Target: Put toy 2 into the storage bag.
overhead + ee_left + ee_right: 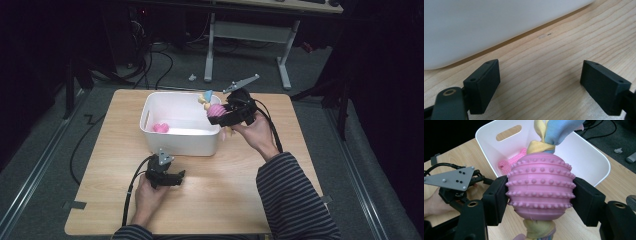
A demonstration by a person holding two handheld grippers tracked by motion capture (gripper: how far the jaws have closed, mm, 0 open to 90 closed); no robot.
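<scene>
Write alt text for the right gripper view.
The right gripper clamps a studded pink ball toy with knotted cloth at both ends, above a wooden table. Behind it sits a white bin holding a pink bone toy.

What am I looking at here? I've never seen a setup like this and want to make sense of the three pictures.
A person sits at a wooden table and holds a hand-operated claw tool in each hand; no robot arm is involved. The high view looks down from above. The other two come from small cameras riding on each tool, looking along its black jaws.

On the table stands a white bin with a small pink bone-shaped toy inside.

The right claw is clamped on a knobbly pink rubber ball with knotted cloth running through it, held by the bin's right rim.

The left claw rests open over bare wood near the bin's front wall, holding nothing.
</scene>
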